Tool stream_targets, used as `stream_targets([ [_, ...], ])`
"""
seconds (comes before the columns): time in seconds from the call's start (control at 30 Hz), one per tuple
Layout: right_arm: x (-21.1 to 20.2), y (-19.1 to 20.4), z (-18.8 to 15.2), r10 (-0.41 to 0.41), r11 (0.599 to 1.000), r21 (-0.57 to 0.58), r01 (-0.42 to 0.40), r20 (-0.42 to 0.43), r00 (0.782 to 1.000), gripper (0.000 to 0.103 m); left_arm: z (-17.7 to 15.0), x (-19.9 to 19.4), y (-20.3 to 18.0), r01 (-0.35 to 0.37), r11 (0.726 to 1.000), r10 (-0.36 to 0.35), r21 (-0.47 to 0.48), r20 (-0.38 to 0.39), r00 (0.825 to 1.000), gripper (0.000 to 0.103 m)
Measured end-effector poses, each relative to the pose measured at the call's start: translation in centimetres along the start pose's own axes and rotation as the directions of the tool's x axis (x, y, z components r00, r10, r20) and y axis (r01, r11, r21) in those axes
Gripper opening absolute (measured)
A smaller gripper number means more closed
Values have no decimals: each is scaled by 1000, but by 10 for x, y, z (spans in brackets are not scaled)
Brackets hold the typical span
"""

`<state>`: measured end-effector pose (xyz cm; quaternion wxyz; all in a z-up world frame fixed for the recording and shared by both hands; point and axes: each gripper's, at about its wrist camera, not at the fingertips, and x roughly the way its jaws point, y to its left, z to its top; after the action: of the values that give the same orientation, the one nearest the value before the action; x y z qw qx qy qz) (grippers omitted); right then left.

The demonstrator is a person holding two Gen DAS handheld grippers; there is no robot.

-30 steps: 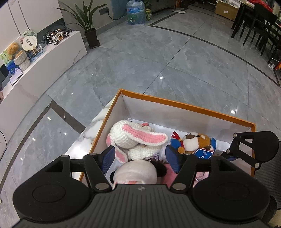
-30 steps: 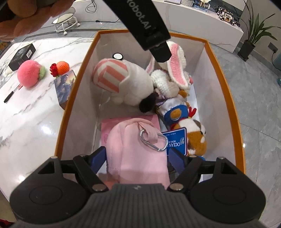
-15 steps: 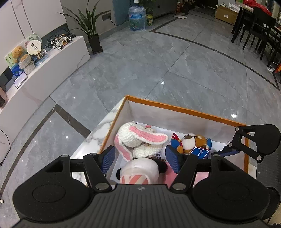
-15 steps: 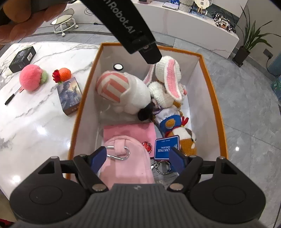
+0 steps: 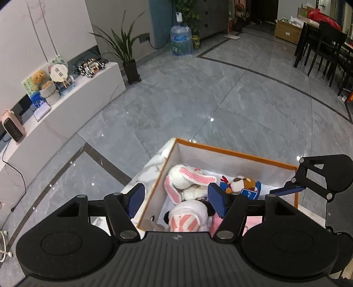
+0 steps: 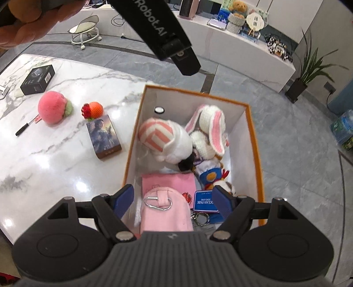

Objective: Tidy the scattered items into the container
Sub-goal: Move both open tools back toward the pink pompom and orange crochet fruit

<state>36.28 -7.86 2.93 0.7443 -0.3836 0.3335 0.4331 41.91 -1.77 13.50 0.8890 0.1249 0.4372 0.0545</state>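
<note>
An orange-rimmed white box [image 6: 253, 136] [image 5: 231, 152] stands on a marble table. Inside lie a pink-striped white plush [image 6: 163, 136], a crochet rabbit [image 6: 211, 123], a small duck plush [image 6: 211, 174], a blue tag [image 6: 204, 201] and a pink pouch [image 6: 165, 212] with a carabiner. My right gripper [image 6: 173, 202] hovers open above the pouch, its pads clear of it. My left gripper [image 5: 176, 199] is open and empty over the box's near corner. On the table outside the box rest a pink peach plush [image 6: 51, 109], an orange crochet toy [image 6: 94, 109] and a picture box [image 6: 103, 136].
A black carton [image 6: 37, 79] and a pen [image 6: 24, 129] lie at the table's far left. The left gripper's black body [image 6: 167, 37] and a hand [image 6: 26, 19] cross the top of the right wrist view. Grey tiled floor surrounds the table; a white ledge [image 5: 66, 114] runs alongside.
Both grippers have risen away from the box, so it looks smaller and lower in both views. The pink pouch stays lying in the box. Neither gripper's jaws changed.
</note>
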Motion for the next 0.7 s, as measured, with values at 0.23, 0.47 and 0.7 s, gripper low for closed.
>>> stream_targets([
  [0.23,-32,22,19,-32,998,-53,33,28,999,81,-8,-47,16,-39,999,40,-9,42,998,74],
  [0.47,-57,60,42,-46,991,-125,54,61,997,82,-27,-101,44,-94,994,98,-48,78,992,74],
  [0.7,-87,110,66,-54,977,-200,78,120,991,83,-60,-160,71,-154,984,163,-88,107,981,74],
])
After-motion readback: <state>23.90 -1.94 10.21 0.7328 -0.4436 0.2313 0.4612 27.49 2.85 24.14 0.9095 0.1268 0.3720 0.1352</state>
